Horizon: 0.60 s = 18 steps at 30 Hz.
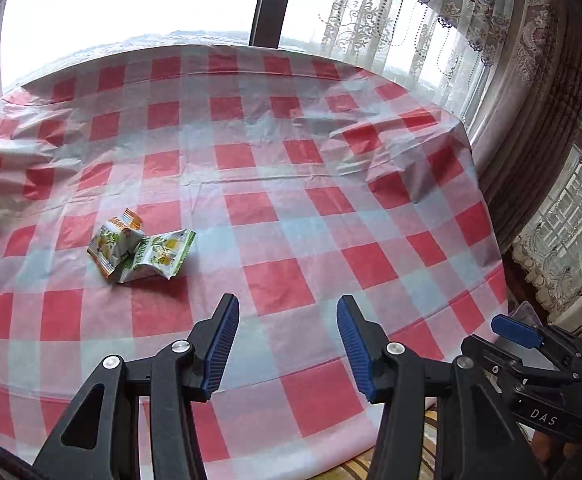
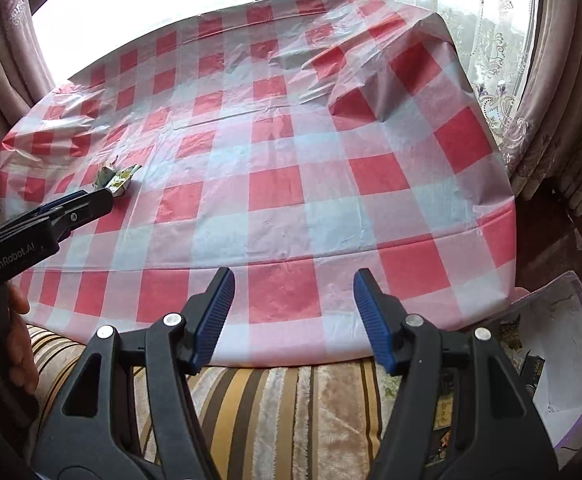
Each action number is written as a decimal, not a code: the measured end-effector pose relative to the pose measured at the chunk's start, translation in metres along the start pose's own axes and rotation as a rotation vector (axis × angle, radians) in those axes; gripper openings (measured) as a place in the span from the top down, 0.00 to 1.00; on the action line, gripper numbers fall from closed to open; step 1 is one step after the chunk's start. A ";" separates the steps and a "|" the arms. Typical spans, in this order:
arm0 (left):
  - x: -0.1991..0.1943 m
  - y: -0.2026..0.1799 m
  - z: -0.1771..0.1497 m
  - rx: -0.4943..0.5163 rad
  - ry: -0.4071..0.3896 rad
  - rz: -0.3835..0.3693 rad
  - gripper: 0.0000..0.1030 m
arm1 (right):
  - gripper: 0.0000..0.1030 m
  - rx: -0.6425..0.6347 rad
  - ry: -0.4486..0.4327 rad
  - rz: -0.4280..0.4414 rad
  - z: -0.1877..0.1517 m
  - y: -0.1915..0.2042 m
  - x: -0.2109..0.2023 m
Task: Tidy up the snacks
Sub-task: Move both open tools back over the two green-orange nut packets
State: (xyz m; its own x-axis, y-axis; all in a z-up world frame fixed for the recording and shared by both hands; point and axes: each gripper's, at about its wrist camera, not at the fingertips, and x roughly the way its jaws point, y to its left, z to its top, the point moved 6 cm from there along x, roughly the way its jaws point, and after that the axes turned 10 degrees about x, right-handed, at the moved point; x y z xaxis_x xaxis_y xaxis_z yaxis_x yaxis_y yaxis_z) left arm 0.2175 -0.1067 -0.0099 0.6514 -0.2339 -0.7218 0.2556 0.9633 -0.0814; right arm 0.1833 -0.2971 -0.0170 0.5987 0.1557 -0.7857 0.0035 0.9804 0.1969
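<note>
Your two snack packets [image 1: 141, 250] lie touching each other on the checked cloth [image 1: 291, 168] covering the bench, toward its left side. Right of the packets, your left gripper [image 1: 287, 344] hangs over the cloth, jaws apart and empty. Further right of the packets, your right gripper [image 2: 293, 316] hovers at the cloth's near edge, jaws also apart, gripping nothing.

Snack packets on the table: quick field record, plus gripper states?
snack packets: two, overlapping, on the checked tablecloth
packet look: green and yellow print, crumpled
left gripper: open, empty, hanging over the near part of the table, packets ahead to its left
right gripper: open, empty, at the table's near edge
bin: white with purple rim, beside the table at right, a few packets inside
</note>
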 end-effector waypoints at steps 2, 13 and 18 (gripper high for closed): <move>0.003 0.025 -0.002 -0.036 0.009 0.036 0.49 | 0.37 -0.040 0.000 -0.003 0.001 0.013 0.005; 0.025 0.116 0.001 -0.096 0.053 0.174 0.49 | 0.37 -0.133 0.027 0.040 0.013 0.069 0.035; 0.042 0.129 0.006 -0.076 0.073 0.174 0.49 | 0.37 -0.190 0.030 0.052 0.018 0.095 0.047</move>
State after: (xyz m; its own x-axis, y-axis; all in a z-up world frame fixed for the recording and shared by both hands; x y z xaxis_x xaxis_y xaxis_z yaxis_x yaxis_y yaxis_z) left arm 0.2826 0.0073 -0.0464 0.6265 -0.0553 -0.7774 0.0870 0.9962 -0.0008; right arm 0.2260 -0.1987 -0.0247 0.5702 0.2076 -0.7949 -0.1799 0.9756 0.1257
